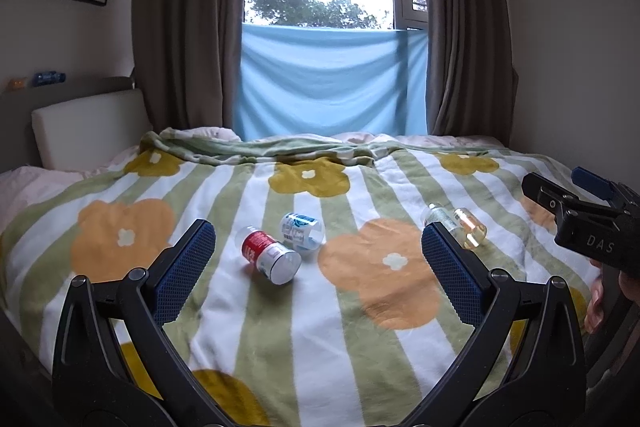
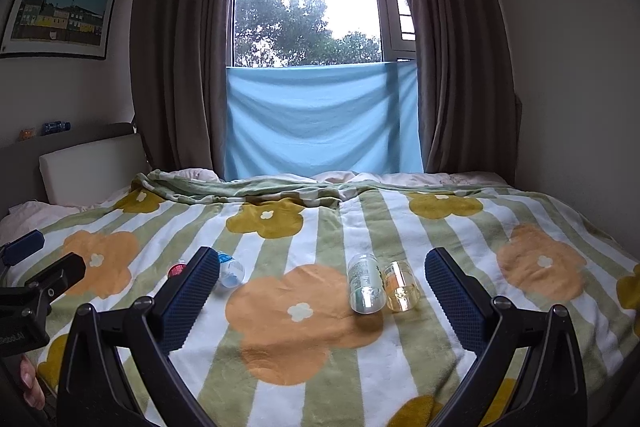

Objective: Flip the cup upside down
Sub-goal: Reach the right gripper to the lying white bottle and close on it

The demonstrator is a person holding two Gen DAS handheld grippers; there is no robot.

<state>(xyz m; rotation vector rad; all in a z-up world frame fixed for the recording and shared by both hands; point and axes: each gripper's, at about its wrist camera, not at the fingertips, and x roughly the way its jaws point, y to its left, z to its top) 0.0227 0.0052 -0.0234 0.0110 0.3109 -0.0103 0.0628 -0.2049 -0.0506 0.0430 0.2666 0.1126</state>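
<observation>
Several clear plastic cups lie on their sides on the flowered blanket [image 1: 320, 327]. A red-labelled cup [image 1: 270, 255] and a blue-labelled cup [image 1: 301, 230] rest between and ahead of my left gripper [image 1: 318, 239], which is open and empty. A green-labelled cup [image 2: 364, 284] and a yellow cup [image 2: 401, 286] lie side by side ahead of my open, empty right gripper [image 2: 324, 265]. In the left wrist view the green-labelled cup [image 1: 442, 217] and yellow cup [image 1: 471, 227] sit just beyond the right finger. My right gripper [image 1: 556, 191] shows there at the right edge.
The bed fills the room up to brown curtains [image 2: 180, 47] and a blue cloth [image 2: 320, 119] under the window. A white headboard cushion [image 2: 92, 167] stands at the left. A hand [image 1: 600, 299] holds the right tool; the left tool [image 2: 36, 279] shows at the left.
</observation>
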